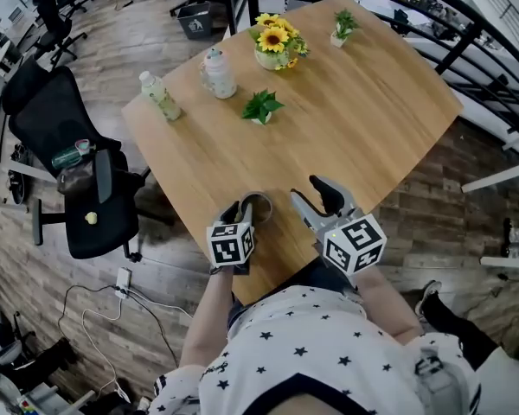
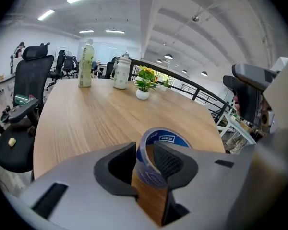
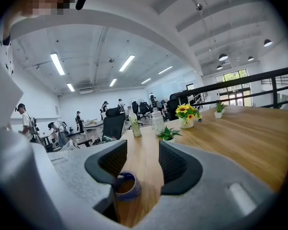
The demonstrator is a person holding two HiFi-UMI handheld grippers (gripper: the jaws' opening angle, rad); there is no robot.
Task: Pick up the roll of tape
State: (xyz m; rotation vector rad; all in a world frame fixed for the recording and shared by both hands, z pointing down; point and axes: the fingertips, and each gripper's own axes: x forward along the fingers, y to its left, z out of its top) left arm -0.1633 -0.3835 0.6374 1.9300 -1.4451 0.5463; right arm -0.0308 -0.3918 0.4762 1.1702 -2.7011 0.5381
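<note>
The roll of tape [image 1: 258,204], blue on the outside with a brown core, lies flat on the wooden table [image 1: 355,119] near its front edge. My left gripper [image 1: 246,207] is down on it. In the left gripper view the roll of tape [image 2: 161,141] has its left wall between the jaws of my left gripper [image 2: 145,162], one pad inside the hole and one outside, close to the wall but not clamped. My right gripper [image 1: 314,199] hovers open just right of the roll. In the right gripper view the tape [image 3: 126,186] shows low beside the left jaw of my right gripper [image 3: 142,164].
Further back on the table stand a small green plant [image 1: 261,108], a sunflower pot [image 1: 275,46], a white jar [image 1: 219,73], a bottle [image 1: 160,95] and another small plant [image 1: 343,26]. A black office chair [image 1: 78,171] stands left of the table; a dark railing [image 1: 467,50] runs behind.
</note>
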